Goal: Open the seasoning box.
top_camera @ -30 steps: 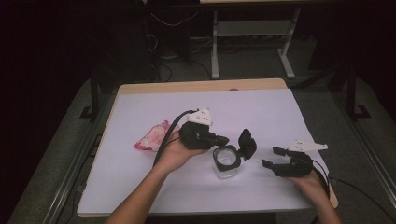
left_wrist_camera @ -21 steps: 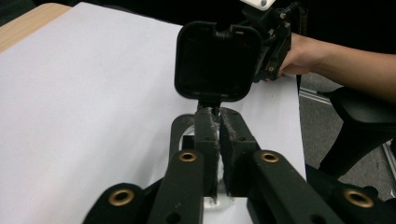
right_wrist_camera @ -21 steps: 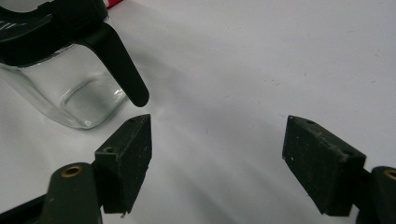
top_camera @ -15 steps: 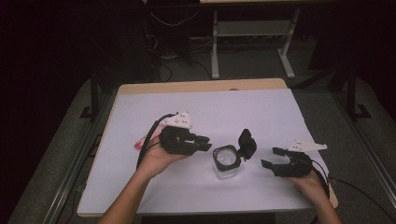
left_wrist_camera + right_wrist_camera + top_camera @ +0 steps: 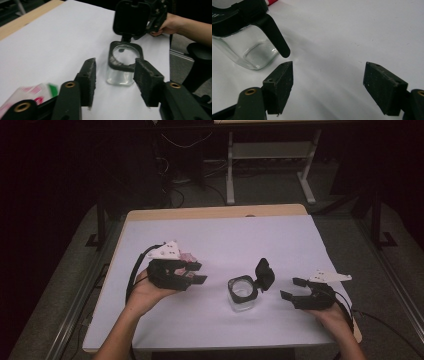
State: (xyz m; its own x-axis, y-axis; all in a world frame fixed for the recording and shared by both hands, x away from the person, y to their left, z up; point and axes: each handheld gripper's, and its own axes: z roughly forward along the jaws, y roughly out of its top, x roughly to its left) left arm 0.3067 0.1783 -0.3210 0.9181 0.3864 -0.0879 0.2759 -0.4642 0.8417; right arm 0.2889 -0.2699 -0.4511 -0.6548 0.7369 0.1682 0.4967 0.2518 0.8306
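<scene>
Tabletop [image 5: 220, 235], white cover. Jar [image 5: 243, 295] sits near centre, toward 5 o'clock, lid [image 5: 264, 273] flipped up at its 2 o'clock. Packet [image 5: 187, 257] at 9 o'clock of the jar, under our left hand-held gripper [image 5: 196, 273]. Risk, we judge: a sideways bump tips the jar or knocks the lid shut. Left hand-held gripper half open, empty, jar ahead. Right hand-held gripper [image 5: 292, 288] wide open, empty, at jar's 3 o'clock.

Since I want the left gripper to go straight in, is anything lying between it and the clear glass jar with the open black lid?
Nothing visible: bare white table cover lies between the open left gripper and the clear glass jar.
</scene>
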